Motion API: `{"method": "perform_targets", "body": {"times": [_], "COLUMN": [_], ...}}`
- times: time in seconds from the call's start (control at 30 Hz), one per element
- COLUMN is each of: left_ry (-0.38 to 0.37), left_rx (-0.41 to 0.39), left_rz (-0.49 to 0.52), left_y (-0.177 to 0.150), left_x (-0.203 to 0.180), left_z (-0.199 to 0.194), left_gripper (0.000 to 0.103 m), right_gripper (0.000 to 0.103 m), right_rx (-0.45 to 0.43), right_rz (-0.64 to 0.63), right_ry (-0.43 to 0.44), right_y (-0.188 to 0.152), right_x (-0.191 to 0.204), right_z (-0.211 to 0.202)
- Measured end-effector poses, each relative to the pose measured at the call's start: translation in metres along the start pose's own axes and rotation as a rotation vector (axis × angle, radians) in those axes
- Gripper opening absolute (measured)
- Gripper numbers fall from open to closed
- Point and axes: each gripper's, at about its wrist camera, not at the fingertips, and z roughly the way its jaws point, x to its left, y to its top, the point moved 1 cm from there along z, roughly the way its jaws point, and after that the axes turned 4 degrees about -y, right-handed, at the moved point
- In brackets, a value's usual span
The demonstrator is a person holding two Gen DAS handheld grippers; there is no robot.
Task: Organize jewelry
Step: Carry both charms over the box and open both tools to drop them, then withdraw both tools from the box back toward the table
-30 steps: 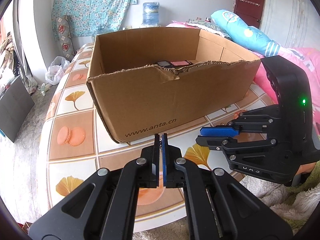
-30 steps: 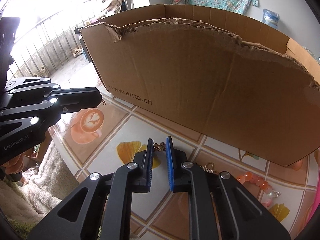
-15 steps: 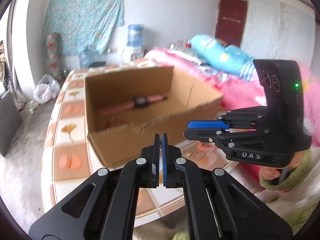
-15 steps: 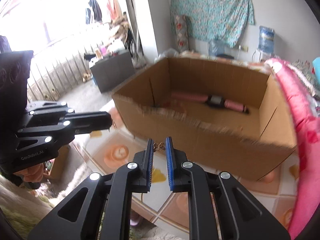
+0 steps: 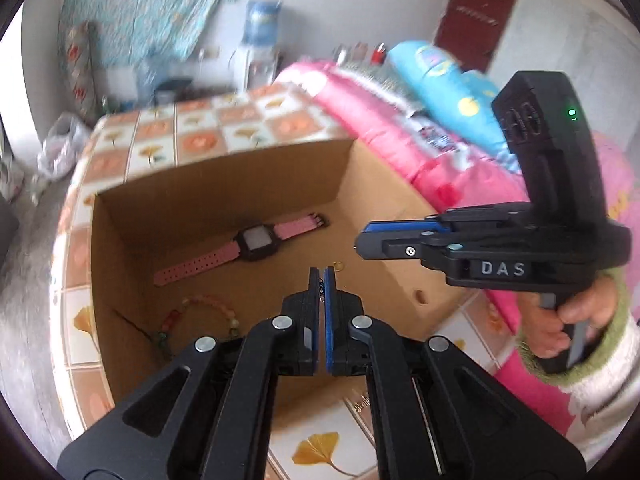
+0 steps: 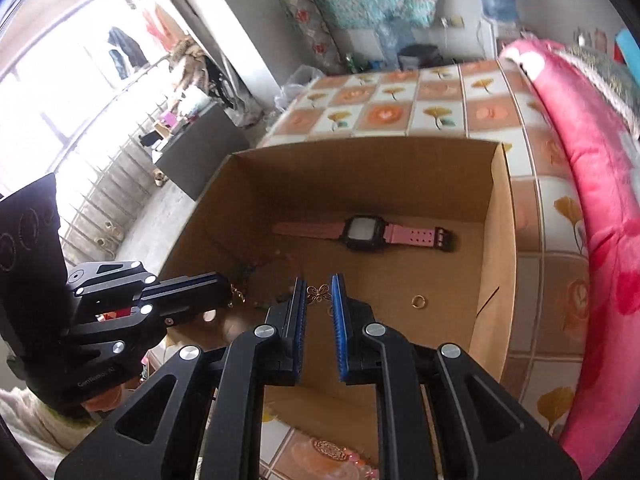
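Having risen over the box [image 6: 496, 216], both grippers pinch small gold charms [image 6: 319, 293].

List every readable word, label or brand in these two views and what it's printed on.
"DAS": white letters on the side of the right gripper.
"GenRobot.AI": small faint print on the body of the left gripper, only just legible.
Cardboard box: no print shows on it.
Watch: screen shows nothing readable.
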Motion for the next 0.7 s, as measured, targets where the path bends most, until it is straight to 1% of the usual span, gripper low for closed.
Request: {"method": "perform_targets", "body": {"times": [0.03,0.1,0.13,0.17,0.2,0.23,0.3,0.4,0.5,0.53,0.6,0.7], "left_ry": [0.000,0.012,0.018,0.042,0.055,0.049,0.034,0.034,0.041,0.037,0.040,0.053], "left_rx": [0.033,0.079,0.088,0.101,0.117,0.124,0.129,0.132,0.126,0.119,0.106,0.077], "left_rz": [-0.032,-0.071,-0.085,-0.105,-0.127,-0.146,-0.176,-0.186,-0.192,-0.198,-0.201,-0.193], "left_y": [0.005,0.011,0.010,0.012,0.013,0.012,0.013,0.012,0.012,0.012,0.010,0.004], "left_x": [0.008,0.020,0.026,0.032,0.036,0.039,0.045,0.048,0.050,0.050,0.050,0.044], "left_z": [0.013,0.033,0.037,0.044,0.049,0.052,0.057,0.058,0.058,0.055,0.049,0.035], "left_gripper": [0.002,0.002,0.002,0.002,0.005,0.012,0.022,0.022,0.023,0.023,0.024,0.029], "right_gripper": [0.013,0.013,0.013,0.013,0.014,0.014,0.014,0.014,0.015,0.016,0.020,0.020], "right_rx": [0.028,0.075,0.096,0.103,0.107,0.112,0.109,0.091,0.072,0.066,0.049,-0.001], "right_rz": [0.008,0.031,0.033,0.043,0.052,0.053,0.067,0.077,0.076,0.079,0.092,0.118], "right_ry": [0.013,-0.007,0.001,0.008,0.001,0.000,0.011,0.026,0.016,0.017,0.016,0.047], "right_y": [0.005,0.012,0.015,0.016,0.019,0.019,0.022,0.023,0.022,0.021,0.019,0.015], "right_x": [-0.004,-0.013,-0.016,-0.019,-0.021,-0.021,-0.025,-0.027,-0.026,-0.026,-0.028,-0.029], "right_z": [0.009,0.026,0.034,0.039,0.043,0.045,0.046,0.044,0.035,0.033,0.026,0.009]}}
